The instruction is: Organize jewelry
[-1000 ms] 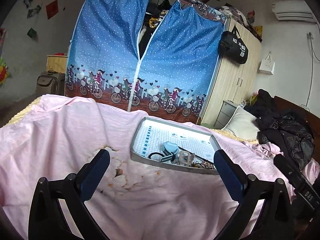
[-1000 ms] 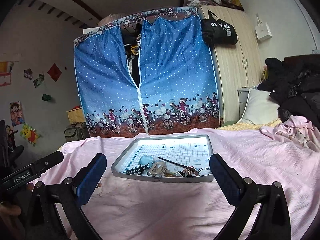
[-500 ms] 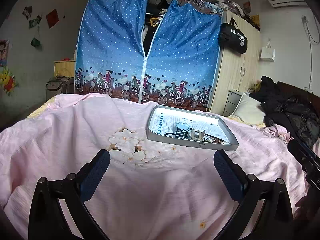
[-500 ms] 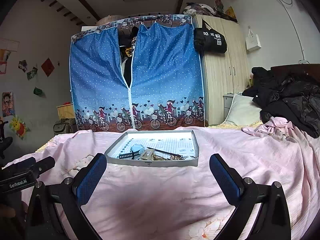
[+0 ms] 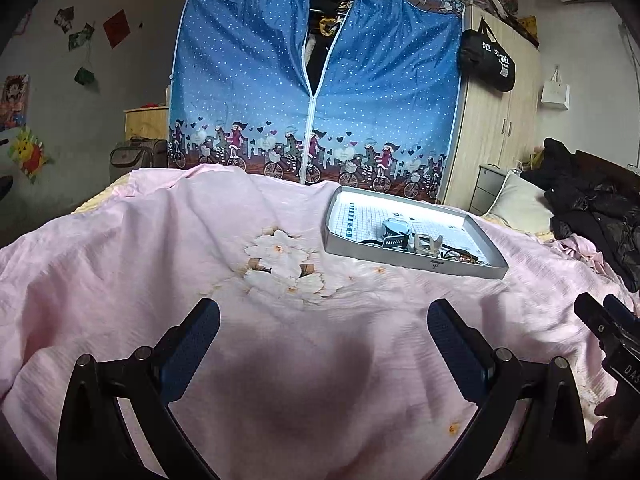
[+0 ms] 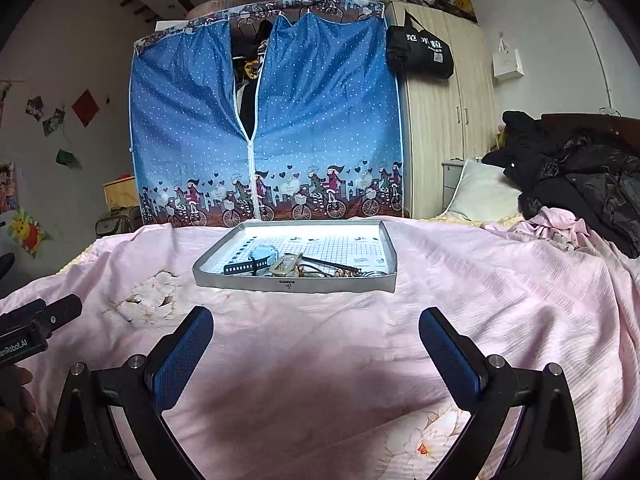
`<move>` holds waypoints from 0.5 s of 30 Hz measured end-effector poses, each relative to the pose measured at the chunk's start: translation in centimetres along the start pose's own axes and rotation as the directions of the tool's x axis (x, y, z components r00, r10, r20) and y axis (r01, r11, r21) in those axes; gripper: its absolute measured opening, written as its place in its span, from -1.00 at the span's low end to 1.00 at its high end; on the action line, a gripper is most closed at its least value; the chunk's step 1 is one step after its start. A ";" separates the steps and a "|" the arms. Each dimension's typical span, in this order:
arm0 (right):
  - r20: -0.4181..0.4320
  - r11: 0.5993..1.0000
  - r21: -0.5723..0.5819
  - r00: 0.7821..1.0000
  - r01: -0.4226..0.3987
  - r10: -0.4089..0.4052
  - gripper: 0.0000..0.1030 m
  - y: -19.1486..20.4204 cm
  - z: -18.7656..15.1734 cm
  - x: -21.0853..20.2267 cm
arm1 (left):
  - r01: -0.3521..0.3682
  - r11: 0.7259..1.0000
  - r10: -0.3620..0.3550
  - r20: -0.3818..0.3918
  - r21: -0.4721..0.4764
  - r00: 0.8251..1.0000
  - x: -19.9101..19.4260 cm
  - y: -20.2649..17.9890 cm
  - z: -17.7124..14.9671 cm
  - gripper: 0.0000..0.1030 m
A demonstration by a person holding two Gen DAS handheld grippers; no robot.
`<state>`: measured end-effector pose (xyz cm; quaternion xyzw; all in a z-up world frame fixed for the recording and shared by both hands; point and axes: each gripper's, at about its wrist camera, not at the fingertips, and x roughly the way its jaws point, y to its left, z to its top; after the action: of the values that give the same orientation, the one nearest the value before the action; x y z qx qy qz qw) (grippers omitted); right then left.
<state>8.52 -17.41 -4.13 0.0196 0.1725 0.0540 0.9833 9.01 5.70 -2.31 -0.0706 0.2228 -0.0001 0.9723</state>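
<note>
Left gripper [image 5: 323, 320]: fingers spread wide, empty, above the pink sheet [image 5: 160, 248]. Right gripper [image 6: 316, 326]: fingers likewise wide apart, holding nothing.

The tray [image 6: 296, 282] lies flat on the sheet, ahead of both grippers and apart from them; in the left view it sits ahead to the right [image 5: 416, 258]. Its contents are heaped at the near edge: a pale blue watch [image 6: 262, 256] with a dark strap [image 6: 244, 267], a thin dark stick [image 6: 332, 263], and tangled small pieces beside them, too small to tell apart. The tray floor bears a grid pattern.

Nothing lies on the sheet between grippers and tray; a floral print [image 5: 280, 264] marks the cloth.

Surroundings: a blue fabric wardrobe [image 6: 264, 128], zip partly open, beyond the bed; a wooden cupboard [image 6: 444, 120] with a black bag [image 6: 420, 50] carrying white characters; dark jackets [image 6: 580, 172] heaped on the right.

Writing: "enRobot.AI" reads on the other gripper's body in the right view [image 6: 24, 340]; "DAS" in the left view [image 5: 624, 360].
</note>
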 end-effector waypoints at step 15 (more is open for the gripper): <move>0.021 1.000 -0.009 1.000 -0.013 0.013 1.00 0.0 0.3 -0.5 | 0.028 0.999 -0.029 0.023 0.028 0.999 -0.6 -0.4 0.1 0.98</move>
<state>8.12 -17.52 -3.65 0.0167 0.1616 0.0611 0.9848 8.53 5.37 -1.96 -0.0601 0.2103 -0.0160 0.9757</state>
